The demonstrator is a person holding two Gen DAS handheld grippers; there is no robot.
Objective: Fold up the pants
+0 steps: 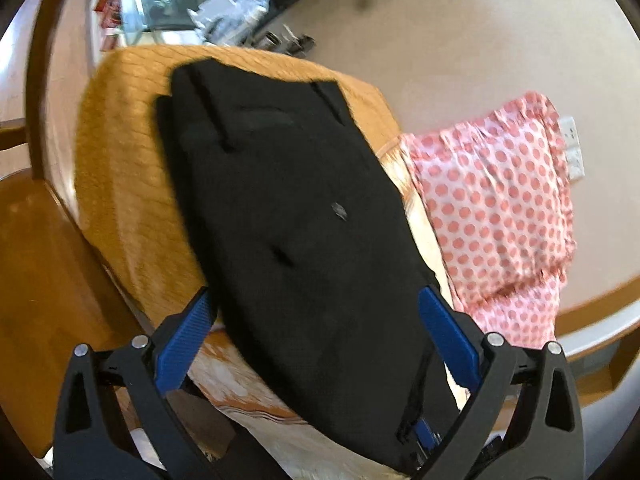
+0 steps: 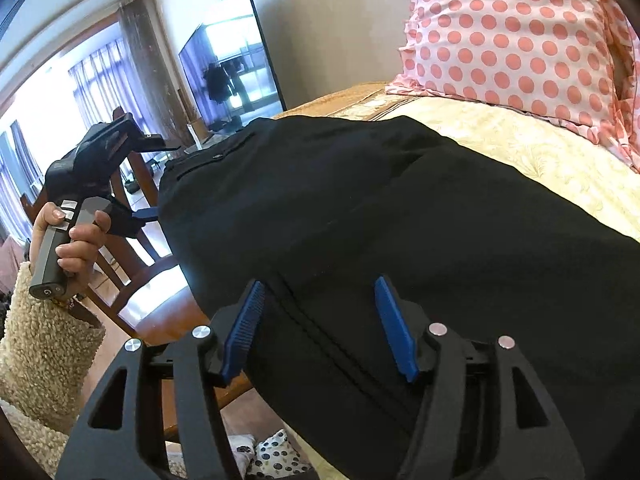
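Black pants (image 1: pixel 292 208) on bed (image 2: pixel 532 148), betw wide-open left gripper (image 1: pixel 320 316) & right gripper (image 2: pixel 320 304) fingers, neither clamped, right view shows hand (image 2: pixel 76 236), TV (image 2: pixel 236 64).

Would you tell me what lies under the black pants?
The black pants lie over an orange blanket and a cream bedspread; what sits directly beneath their middle is covered.

Right gripper (image 2: pixel 320 320) — blue pads parted, black pants (image 2: pixel 400 208) between them, spread over a cream bedspread (image 2: pixel 540 144). Polka-dot pillow (image 2: pixel 512 32) lies beyond. Left gripper (image 2: pixel 150 213), in a hand (image 2: pixel 76 236), sits at the pants' far edge — grip undetermined.
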